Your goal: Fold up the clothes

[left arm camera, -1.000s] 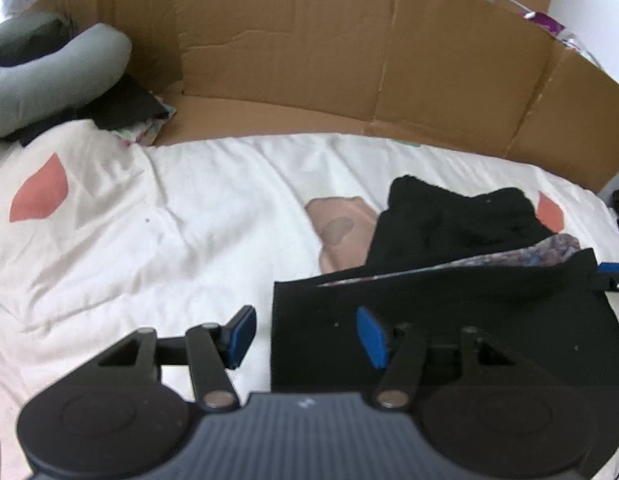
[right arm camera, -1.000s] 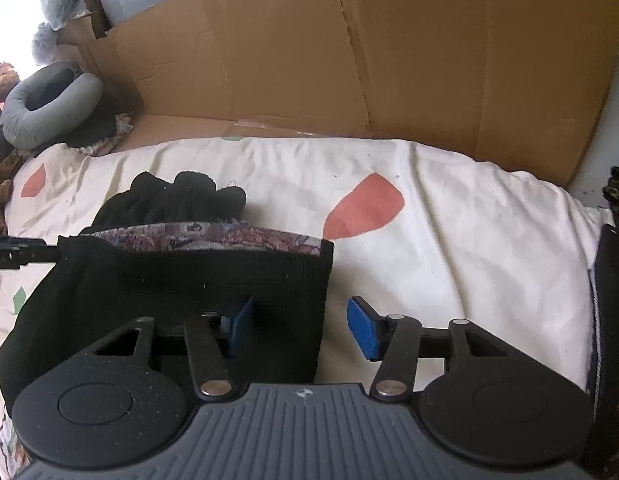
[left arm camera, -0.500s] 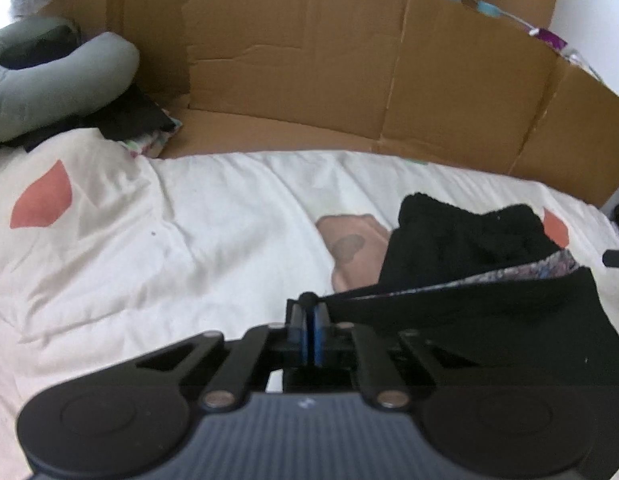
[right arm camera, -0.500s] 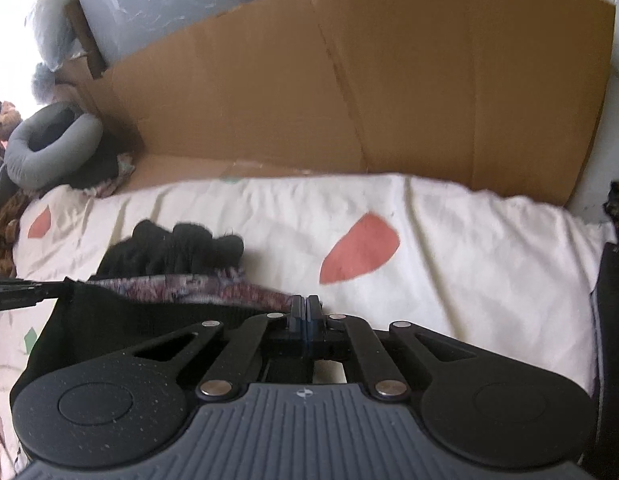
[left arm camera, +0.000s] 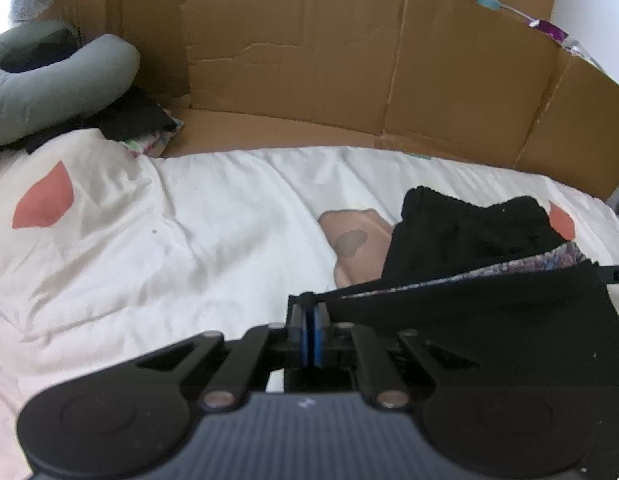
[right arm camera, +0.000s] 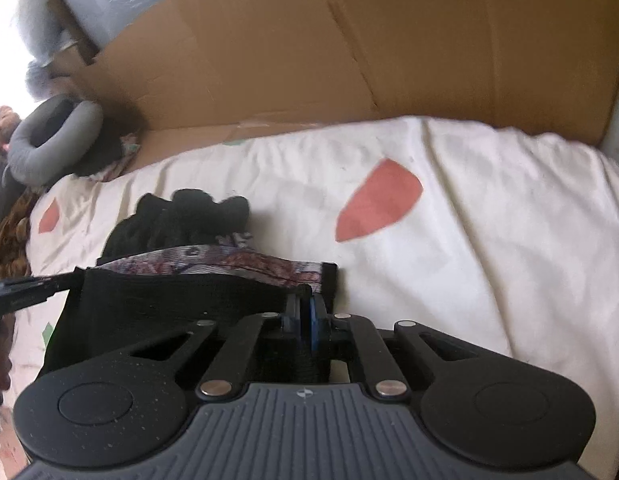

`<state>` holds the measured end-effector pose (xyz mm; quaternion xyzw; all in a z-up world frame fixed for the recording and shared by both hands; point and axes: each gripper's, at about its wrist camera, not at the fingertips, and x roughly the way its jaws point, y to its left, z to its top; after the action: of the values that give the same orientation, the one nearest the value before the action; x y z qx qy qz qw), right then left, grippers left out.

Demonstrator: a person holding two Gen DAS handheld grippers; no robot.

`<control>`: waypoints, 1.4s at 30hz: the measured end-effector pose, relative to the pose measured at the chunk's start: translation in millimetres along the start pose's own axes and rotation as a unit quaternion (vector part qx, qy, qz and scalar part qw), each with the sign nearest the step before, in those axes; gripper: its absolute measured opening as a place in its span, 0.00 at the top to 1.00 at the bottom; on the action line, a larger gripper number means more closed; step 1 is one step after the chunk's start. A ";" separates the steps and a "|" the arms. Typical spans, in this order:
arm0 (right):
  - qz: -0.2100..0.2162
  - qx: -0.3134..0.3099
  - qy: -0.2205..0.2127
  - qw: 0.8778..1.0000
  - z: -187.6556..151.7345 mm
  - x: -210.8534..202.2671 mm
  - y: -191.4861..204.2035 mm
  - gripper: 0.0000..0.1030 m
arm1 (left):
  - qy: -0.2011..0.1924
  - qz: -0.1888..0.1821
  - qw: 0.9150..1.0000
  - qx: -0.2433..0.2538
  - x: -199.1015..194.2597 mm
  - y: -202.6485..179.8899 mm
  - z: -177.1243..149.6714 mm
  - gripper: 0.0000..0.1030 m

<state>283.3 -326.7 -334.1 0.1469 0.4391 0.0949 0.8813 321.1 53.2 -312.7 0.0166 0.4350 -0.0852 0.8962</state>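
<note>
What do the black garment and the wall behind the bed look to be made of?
Black garment: soft matte knit, probably fleece-like, with a fuzzy bunched end and a patterned woven lining strip. Wall: plain brown corrugated cardboard, dull, with creases and flap seams.

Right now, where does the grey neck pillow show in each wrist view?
Left wrist: grey neck pillow at the upper left, in front of the cardboard wall.
Right wrist: same pillow at the left edge, mid-height.
Shared landmark: the black garment on the bed.
</note>
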 end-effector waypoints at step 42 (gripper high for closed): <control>-0.030 -0.015 -0.014 0.999 7.4 16.5 6.7 0.72 | 0.028 0.000 0.999 -0.016 18.7 5.2 -13.6 0.64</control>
<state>298.8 -316.8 -339.8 0.1219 0.4294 0.0732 0.8918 322.8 57.1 -336.0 0.0048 0.4612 -0.0779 0.8838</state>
